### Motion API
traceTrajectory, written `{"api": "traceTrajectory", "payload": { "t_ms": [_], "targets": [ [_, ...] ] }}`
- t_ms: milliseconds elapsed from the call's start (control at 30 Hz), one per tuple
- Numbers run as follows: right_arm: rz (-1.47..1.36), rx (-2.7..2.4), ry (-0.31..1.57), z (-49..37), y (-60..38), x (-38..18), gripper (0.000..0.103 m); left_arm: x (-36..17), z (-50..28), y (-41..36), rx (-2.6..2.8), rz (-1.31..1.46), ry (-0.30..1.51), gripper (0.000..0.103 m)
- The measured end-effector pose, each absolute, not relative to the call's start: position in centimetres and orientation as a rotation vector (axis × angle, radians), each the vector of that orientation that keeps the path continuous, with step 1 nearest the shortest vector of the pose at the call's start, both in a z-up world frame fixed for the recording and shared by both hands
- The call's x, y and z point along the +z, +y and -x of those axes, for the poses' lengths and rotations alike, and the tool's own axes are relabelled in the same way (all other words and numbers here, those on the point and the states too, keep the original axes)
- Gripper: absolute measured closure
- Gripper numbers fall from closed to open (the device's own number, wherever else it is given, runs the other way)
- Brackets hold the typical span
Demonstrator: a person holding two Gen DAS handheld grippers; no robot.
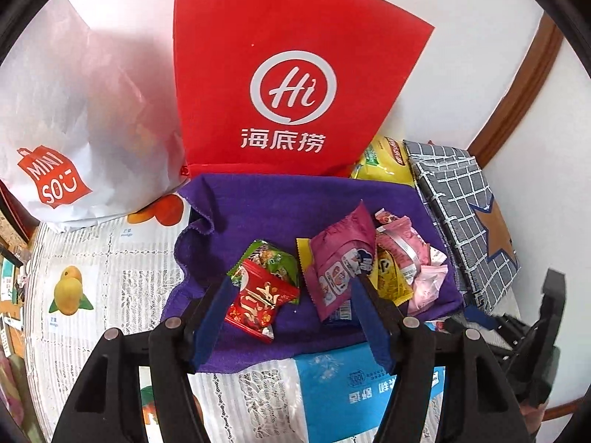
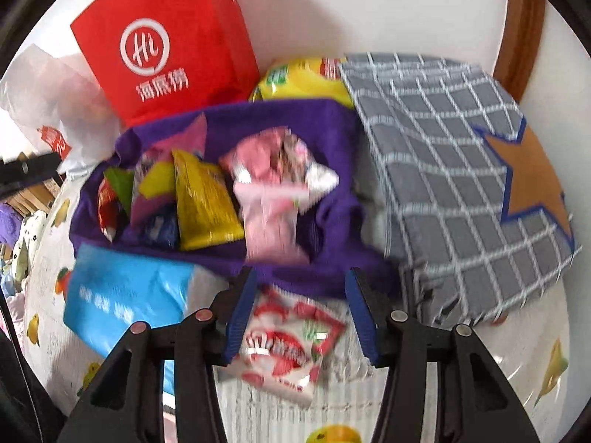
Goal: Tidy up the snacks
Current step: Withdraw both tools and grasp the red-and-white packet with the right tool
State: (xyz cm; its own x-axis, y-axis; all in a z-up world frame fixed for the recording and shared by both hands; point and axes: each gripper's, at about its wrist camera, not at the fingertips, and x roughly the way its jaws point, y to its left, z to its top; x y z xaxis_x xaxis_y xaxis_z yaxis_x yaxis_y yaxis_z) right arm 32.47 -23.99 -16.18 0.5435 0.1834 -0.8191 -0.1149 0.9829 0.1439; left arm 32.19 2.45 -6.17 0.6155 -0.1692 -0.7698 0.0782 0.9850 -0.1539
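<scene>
Several snack packets lie on a purple cloth [image 1: 280, 203] [image 2: 332, 140]. In the left wrist view my left gripper [image 1: 293, 280] stands open just above the cloth. A red packet [image 1: 258, 302] lies flat between its fingers, close to the left pad [image 1: 210, 317], on top of a green packet [image 1: 273, 258]. A magenta packet [image 1: 340, 258], a yellow one [image 1: 391, 280] and pink ones [image 1: 424, 280] are heaped to the right. My right gripper [image 2: 300, 273] is open over a red-and-white packet [image 2: 291, 343] that lies blurred on the tablecloth in front of the cloth, unpressed.
A red bag [image 1: 288, 74] [image 2: 166, 44] and a white bag [image 1: 74, 129] stand behind the cloth. A large yellow snack bag [image 1: 384, 162] [image 2: 303, 77] and a grey checked bag with a star [image 1: 461, 214] [image 2: 443, 166] sit right. A blue pack [image 1: 354, 387] [image 2: 122, 295] lies in front.
</scene>
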Motion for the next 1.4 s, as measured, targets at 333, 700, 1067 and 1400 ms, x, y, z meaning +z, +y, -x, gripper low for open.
{"api": "traceTrajectory", "payload": {
  "t_ms": [333, 700, 1067, 1400],
  "targets": [
    [-0.161, 0.154, 1.044, -31.8, -24.3, -19.0, 0.041, -5.9, -31.7, 1.9, -0.167, 0.102, 0.891, 0.038],
    [-0.153, 0.164, 1.047, -32.0, -23.5, -19.8, 0.033, -5.9, -31.5, 1.4, -0.175, 0.088, 0.888, 0.038],
    [-0.131, 0.184, 1.027, -31.2, -23.6, -19.8, 0.038, -5.9, -31.1, 0.3, -0.171, 0.054, 0.884, 0.038],
    [-0.116, 0.209, 1.013, -29.3, -24.6, -19.5, 0.046, -6.4, -29.5, -1.8, -0.183, 0.025, 0.903, 0.038]
  ]
}}
